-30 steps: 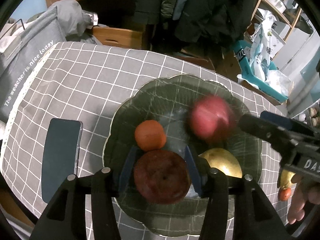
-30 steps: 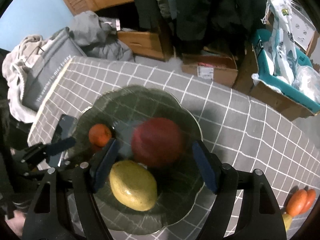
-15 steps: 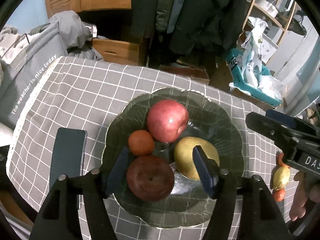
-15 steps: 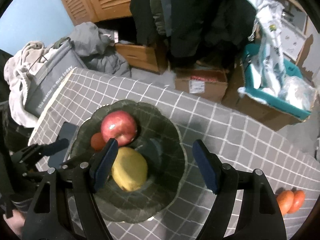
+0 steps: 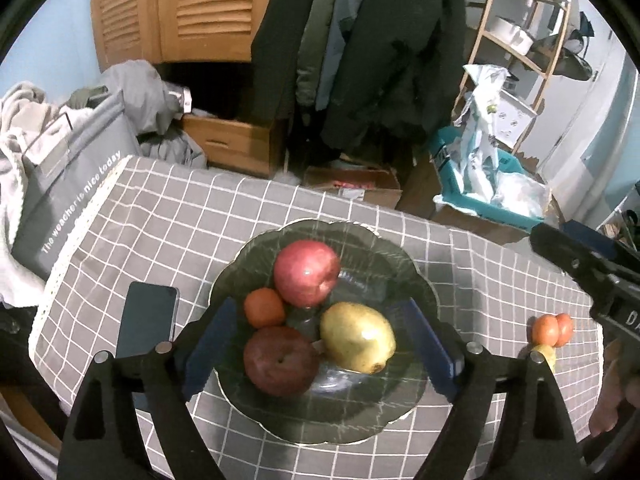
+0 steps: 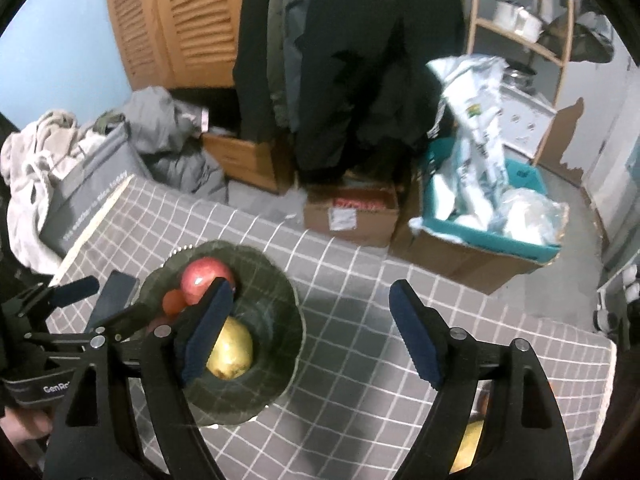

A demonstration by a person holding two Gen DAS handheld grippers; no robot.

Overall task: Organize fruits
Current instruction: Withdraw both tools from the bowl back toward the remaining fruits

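Grey checked cloth (image 5: 168, 216) is covering the table and carrying a dark green scalloped glass plate (image 5: 420, 280), which is sitting below and between the left gripper's (image 5: 320, 346) two blue-padded fingers (image 5: 208, 344). Inside the plate four fruits are lying close together: a bright red apple (image 5: 307, 273) at the far side, beyond the fingertips; a small orange (image 5: 265, 307) touching it, just inside the left-hand finger; a dark red apple (image 5: 281, 361) nearest the camera, between the two fingers; and a yellow pear (image 5: 357, 337) beside it, nearer the right-hand finger. The left gripper's jaws are opening, standing wide, with no pad touching any fruit. A dark phone (image 5: 147, 325) is lying flat on the cloth just outside the left-hand finger. Beyond the right-hand finger, well apart from the plate, two small orange-red fruits (image 5: 553, 329) are sitting pressed together with a small yellow fruit (image 5: 549, 354) just in front of them. The right gripper (image 6: 311, 330) is also opening its jaws, wide and holding nothing; bare cloth is showing between its fingers (image 6: 416, 336), and the plate is lying mostly outside its left-hand finger, which is overlapping the pear and the bright red apple in its own view. A hand (image 5: 612, 400) is gripping the right gripper's handle at the edge of the left wrist view.
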